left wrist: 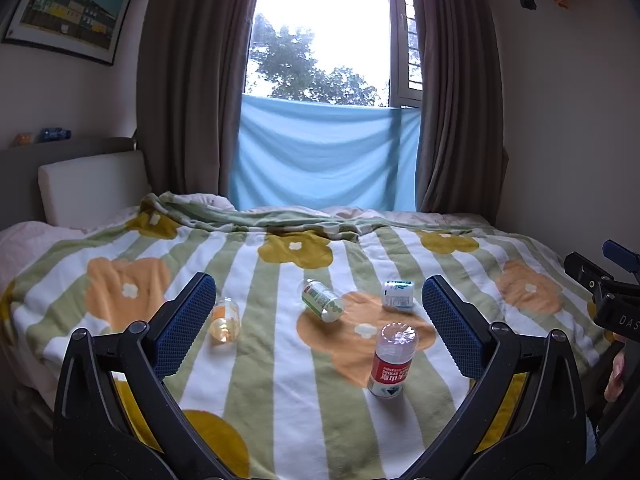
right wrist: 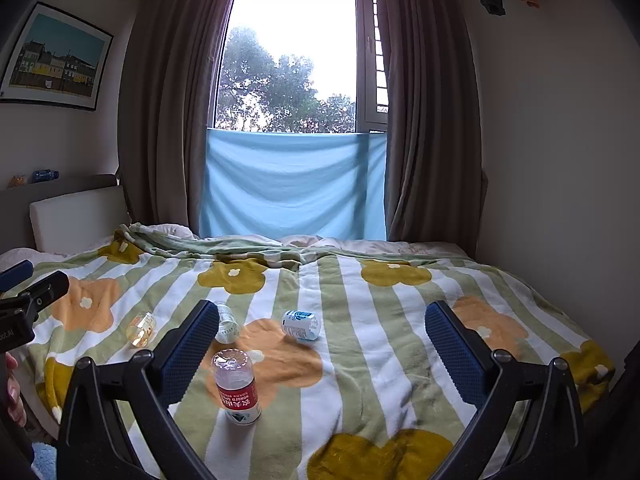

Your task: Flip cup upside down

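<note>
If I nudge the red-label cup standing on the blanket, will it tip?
Likely yes: the red-label cup stands tall and narrow on a soft blanket. It looks like clear thin plastic, probably light, and its round body may roll once down.

I am facing a bed (left wrist: 280,400) under a striped floral blanket (right wrist: 360,360), with daylight coming through the window (left wrist: 320,20) between brown curtains (left wrist: 192,80) and a framed picture (left wrist: 68,8) hanging left.

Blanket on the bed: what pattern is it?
Blanket: green and white stripes with orange and mustard flowers; right wrist view.
</note>
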Demonstrator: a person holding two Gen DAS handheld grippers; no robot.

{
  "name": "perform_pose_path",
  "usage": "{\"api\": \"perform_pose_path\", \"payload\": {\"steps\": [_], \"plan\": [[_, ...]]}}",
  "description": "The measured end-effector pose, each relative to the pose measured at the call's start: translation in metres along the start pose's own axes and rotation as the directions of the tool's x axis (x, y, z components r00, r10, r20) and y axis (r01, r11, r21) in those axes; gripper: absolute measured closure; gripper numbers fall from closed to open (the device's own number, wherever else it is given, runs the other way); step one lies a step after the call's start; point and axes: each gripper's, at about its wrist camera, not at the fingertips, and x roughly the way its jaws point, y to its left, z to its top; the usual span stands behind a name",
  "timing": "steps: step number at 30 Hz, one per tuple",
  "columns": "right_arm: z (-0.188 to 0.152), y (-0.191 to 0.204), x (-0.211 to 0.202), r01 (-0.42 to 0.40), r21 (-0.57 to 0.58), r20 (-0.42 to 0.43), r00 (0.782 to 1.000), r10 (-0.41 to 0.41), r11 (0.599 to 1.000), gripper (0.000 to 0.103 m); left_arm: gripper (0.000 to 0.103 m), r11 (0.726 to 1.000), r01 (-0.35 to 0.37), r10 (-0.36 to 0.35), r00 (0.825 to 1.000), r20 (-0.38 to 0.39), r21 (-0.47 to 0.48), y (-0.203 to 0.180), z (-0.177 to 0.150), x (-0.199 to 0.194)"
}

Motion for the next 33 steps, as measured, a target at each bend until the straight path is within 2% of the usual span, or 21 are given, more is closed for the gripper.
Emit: {"api": "perform_pose_path", "payload": {"steps": [33], "plan": [[-0.0005,0.0019,0.0006,-0.016,0.012,-0.01,1.0,0.016,1.0,0.0,0.0,1.0,-0.016,0.016,1.0,0.003,0.005,0.008,-0.0073,-0.0001]]}}
